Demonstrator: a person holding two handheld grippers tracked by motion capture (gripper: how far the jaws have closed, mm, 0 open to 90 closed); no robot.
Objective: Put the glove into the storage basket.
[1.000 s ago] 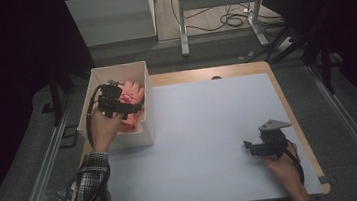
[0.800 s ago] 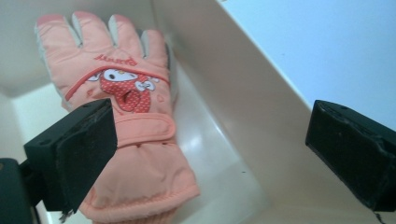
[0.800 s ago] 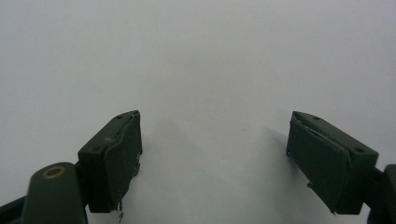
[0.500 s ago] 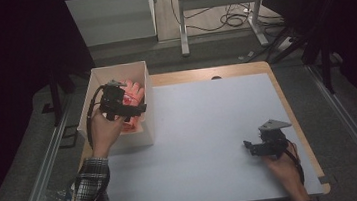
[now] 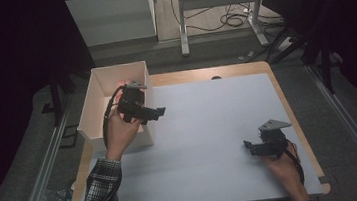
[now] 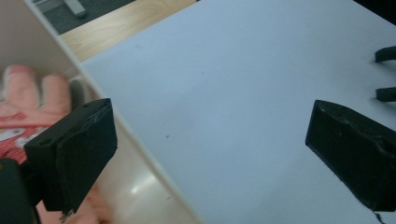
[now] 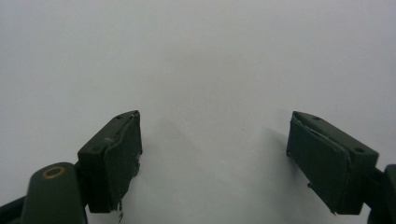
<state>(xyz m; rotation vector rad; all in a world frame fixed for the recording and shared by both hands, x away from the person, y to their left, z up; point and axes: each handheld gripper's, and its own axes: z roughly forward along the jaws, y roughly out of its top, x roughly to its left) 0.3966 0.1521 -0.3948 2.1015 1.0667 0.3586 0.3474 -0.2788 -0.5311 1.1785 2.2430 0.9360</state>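
Claws first: my left claw [image 5: 160, 112] hangs in the air over the right wall of the white box [image 5: 91, 102], its jaws spread wide with nothing between them. In the left gripper view the left claw [image 6: 210, 154] straddles that wall, one jaw over the box's inside and the other over the table [image 6: 243, 93]. My left hand [image 5: 119, 132] grips the body of it from below, and a plaid sleeve [image 5: 96, 194] covers the forearm.

Inside the box lies a pink glove [image 6: 28, 100], its fingertips pointing toward the far end (I can make out a bit of red and white print on it, but not what it shows). From the high view the glove is barely a pink patch [image 5: 123, 83] behind my claw.

My right claw [image 5: 248, 147] sits low at the near right part of the table [image 5: 209, 127], well apart from the box, held by my right hand [image 5: 281, 162]. Its jaws are also spread apart and empty; the right gripper view has the right claw [image 7: 215, 154] over bare pale table surface. The grey three-cornered plate [image 5: 273, 125] rides on top of it.

The table's wooden edge [image 5: 243, 68] shows along the far and right sides.
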